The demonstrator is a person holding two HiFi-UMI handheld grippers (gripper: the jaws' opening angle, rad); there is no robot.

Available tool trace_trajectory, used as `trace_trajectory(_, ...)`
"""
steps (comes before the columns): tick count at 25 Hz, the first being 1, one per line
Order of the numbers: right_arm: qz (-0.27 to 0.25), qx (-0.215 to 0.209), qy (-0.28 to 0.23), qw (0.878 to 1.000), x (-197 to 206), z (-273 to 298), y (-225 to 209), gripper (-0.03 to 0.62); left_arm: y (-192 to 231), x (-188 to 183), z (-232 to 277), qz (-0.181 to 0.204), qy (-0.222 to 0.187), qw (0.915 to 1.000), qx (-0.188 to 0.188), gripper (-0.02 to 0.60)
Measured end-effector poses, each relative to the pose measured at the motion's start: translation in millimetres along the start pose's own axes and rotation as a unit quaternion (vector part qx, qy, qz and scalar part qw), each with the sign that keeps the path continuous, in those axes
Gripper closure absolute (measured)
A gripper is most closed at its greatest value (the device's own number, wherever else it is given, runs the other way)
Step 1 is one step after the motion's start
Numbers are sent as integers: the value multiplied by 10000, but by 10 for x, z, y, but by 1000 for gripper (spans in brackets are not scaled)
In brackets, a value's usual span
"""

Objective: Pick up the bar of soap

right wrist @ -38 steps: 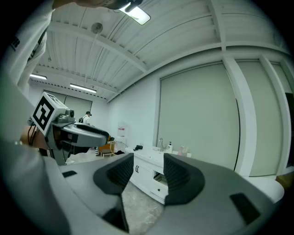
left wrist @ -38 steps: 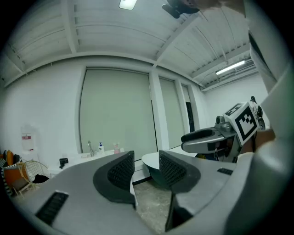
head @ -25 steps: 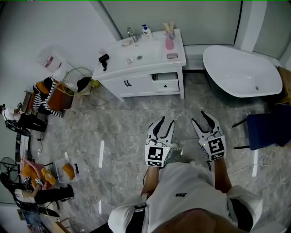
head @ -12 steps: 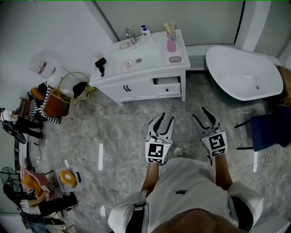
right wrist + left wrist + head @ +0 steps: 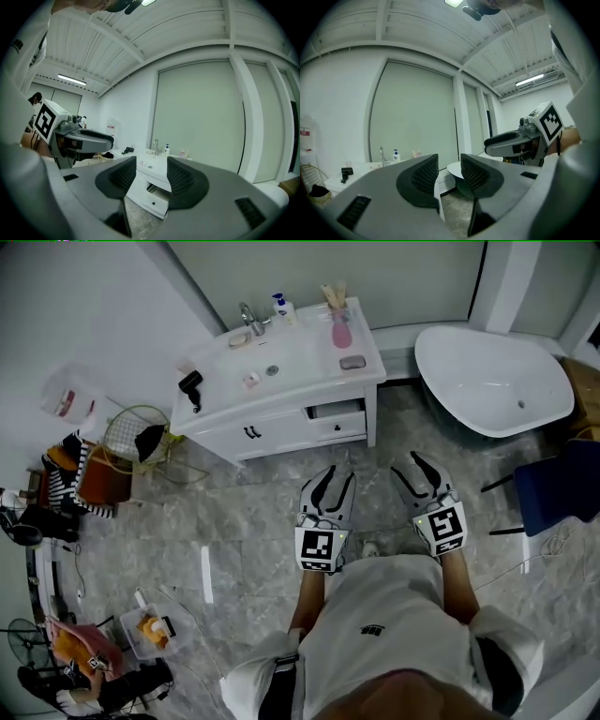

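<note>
You stand on grey marble floor in front of the white vanity [image 5: 281, 427], both grippers held low, well short of it. Left gripper [image 5: 337, 476] and right gripper [image 5: 409, 465] both point toward the vanity, jaws a little apart, nothing in them. On the vanity top: faucet [image 5: 248, 315] at the back, pump bottle [image 5: 278, 306] just right of it, pink bottle [image 5: 340, 332] further right, black hair dryer [image 5: 192, 387] on the left end. A greyish bar [image 5: 352, 362] lies at the right front corner and a tan oval item [image 5: 239, 338] beside the faucet; can't tell which is the soap. Right drawer [image 5: 337, 412] is partly open. Bathtub [image 5: 487, 381] is right of the vanity, wire basket [image 5: 131, 432] left of it.
</note>
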State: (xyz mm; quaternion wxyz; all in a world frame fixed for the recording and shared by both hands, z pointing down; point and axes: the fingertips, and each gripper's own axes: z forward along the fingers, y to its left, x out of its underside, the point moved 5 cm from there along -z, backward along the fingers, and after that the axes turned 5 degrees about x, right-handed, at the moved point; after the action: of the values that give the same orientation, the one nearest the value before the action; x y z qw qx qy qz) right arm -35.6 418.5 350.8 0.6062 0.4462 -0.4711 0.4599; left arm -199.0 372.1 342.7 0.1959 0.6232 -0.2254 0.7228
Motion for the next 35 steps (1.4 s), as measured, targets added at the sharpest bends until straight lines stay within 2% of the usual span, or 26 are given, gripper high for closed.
trace_trajectory(11,123,42,79,9999,-17,378,-170,375,282,62,341,-164,-33,9998,137,417)
trace_trajectory(16,382,-184,-76,9991,-68,651,-259,376,479,77,503,-163,-32,9999,10,417)
trace_trajectory(28,200,-356,65,9991,-106,1443,-788,376,890,20,1289,-168,59,9998,-133,420)
trace_trajectory(35,203,-524,91,9984,-95,1784,-1186,376,981,-48,1783,-142,129,9995,-249,420)
